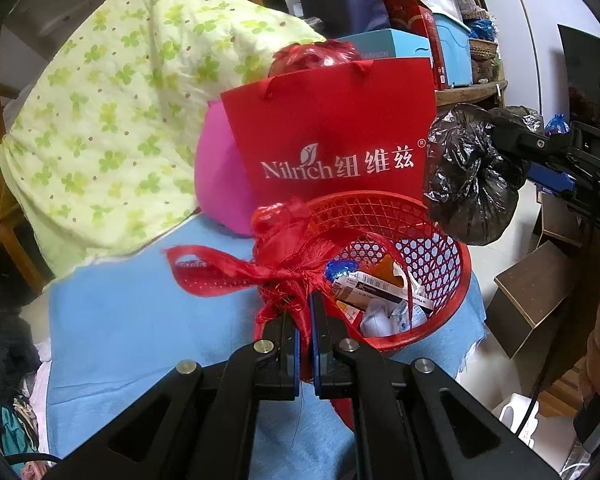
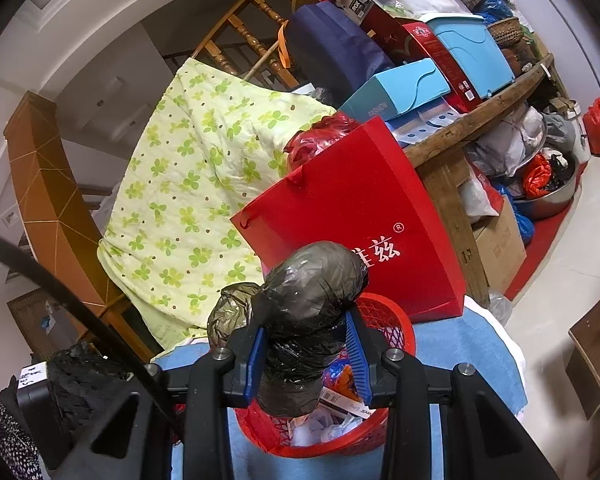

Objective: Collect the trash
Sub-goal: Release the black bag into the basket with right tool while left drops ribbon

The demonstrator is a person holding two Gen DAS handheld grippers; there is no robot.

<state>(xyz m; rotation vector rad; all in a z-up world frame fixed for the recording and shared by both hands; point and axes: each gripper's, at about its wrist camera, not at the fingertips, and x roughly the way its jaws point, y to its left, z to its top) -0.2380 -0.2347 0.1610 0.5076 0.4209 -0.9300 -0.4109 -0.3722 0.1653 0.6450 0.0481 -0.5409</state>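
Two wrist views of a trash-collecting step. The left gripper (image 1: pixel 306 320) is shown with its fingers (image 1: pixel 288 336) pressed together on the knotted red mesh bag (image 1: pixel 284 264), which lies across the near rim of the red basket (image 1: pixel 456 276); the mesh is pinched between the blue pads. The right gripper (image 2: pixel 306 344) is seen with its fingers (image 2: pixel 256 364) clamped on a tied black trash bag (image 2: pixel 312 296) — the bundle is gripped about its middle, one bulge above the pads and a stub below. In the left view the same black bundle (image 1: pixel 472 176) is held in the air at the basket's far-right side, just above rim level. The basket stands on a blue cloth (image 1: pixel 140 328) spread over the bench, with a red paper gift bag (image 1: pixel 332 136) upright directly behind it and a green-patterned quilt (image 1: pixel 112 120) beyond. Cartons and crumpled paper are already visible inside the basket.

The step in hand is judged to be the delivery of the black bundle into the basket. The next move would call for the bundle to be brought over the open mouth — clear of the gift bag behind — and for the right fingers to be spread only once it hangs above the contents. The mesh bag partly overlaps the opening, so a steady left hold would be needed.
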